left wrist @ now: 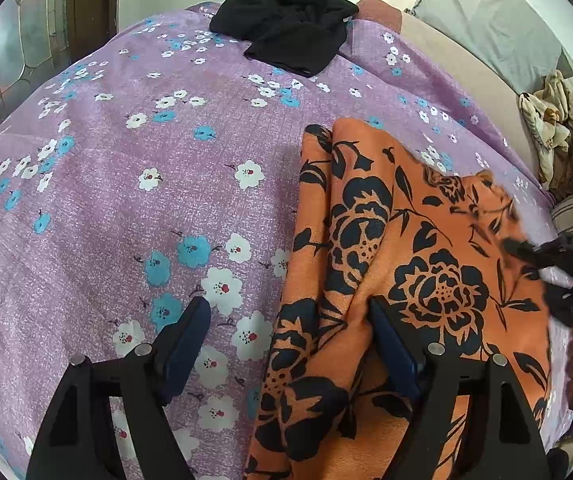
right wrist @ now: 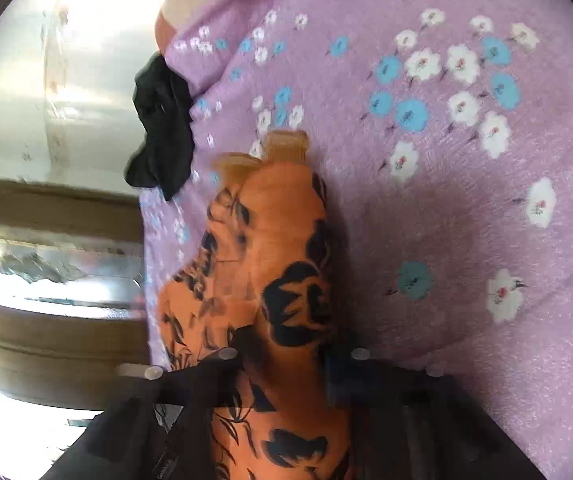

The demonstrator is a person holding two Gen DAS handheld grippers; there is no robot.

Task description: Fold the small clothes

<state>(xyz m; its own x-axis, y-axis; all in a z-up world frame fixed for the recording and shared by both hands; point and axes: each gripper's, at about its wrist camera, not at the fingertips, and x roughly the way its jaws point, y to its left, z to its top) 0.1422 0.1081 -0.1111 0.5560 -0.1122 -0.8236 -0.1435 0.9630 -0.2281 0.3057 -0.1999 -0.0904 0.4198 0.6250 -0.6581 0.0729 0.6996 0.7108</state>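
Observation:
An orange garment with black flower print (left wrist: 386, 264) lies on the purple flowered bedsheet (left wrist: 134, 208). My left gripper (left wrist: 290, 320) is open: its left finger is over the sheet, its right finger (left wrist: 390, 344) rests on the garment, straddling its left edge. My right gripper (right wrist: 282, 352) is blurred by motion and appears shut on the orange garment (right wrist: 282, 248), which hangs lifted between its fingers; it also shows at the garment's right edge in the left wrist view (left wrist: 526, 252).
A black garment (left wrist: 290, 28) lies crumpled at the far edge of the bed, also in the right wrist view (right wrist: 162, 128). A grey pillow (left wrist: 494, 12) and a cream patterned cloth (left wrist: 558, 136) lie at the right. A wooden door frame (right wrist: 46, 320) stands beyond the bed.

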